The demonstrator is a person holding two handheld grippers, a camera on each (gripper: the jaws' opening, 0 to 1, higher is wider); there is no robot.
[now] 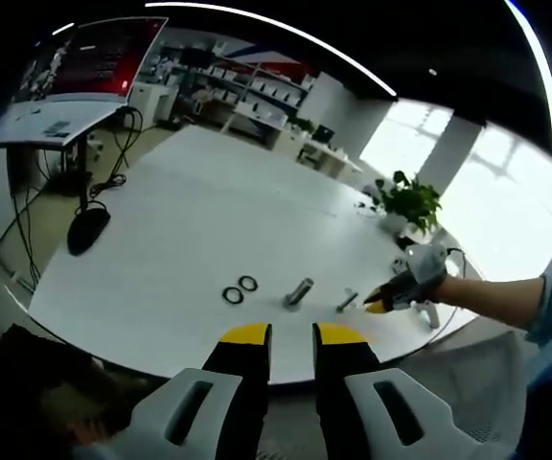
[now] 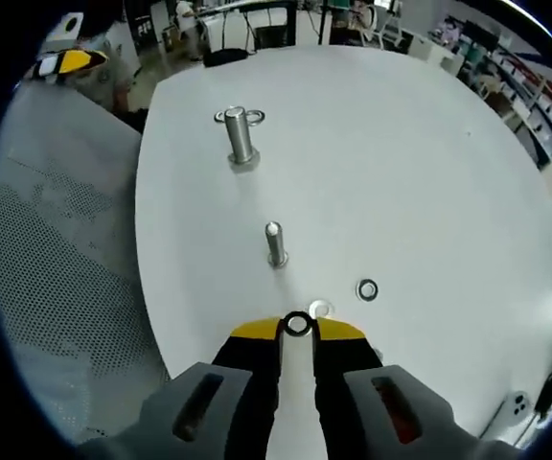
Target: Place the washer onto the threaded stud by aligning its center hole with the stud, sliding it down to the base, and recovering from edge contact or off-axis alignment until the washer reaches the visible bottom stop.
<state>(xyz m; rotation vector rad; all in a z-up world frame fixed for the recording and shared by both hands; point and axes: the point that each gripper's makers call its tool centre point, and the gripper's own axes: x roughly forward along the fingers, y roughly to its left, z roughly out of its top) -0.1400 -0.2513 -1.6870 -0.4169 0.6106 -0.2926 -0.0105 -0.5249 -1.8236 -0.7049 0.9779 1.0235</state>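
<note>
Up close, washer (image 2: 297,324) in right gripper (image 2: 297,329).

Big white worktop (image 1: 209,201) in an open office. Bright windows (image 1: 477,182) on one side, potted plant (image 1: 408,201) in front of them. Red-lit screen (image 1: 94,57) above a desk (image 1: 46,120), cables (image 1: 113,163) hanging off it. Shelving (image 1: 257,91) further back. Ceiling light strips (image 1: 286,34) overhead.

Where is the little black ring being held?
In the right gripper view, the washer sits pinched between the right gripper's yellow tips, just short of the small stud.
</note>
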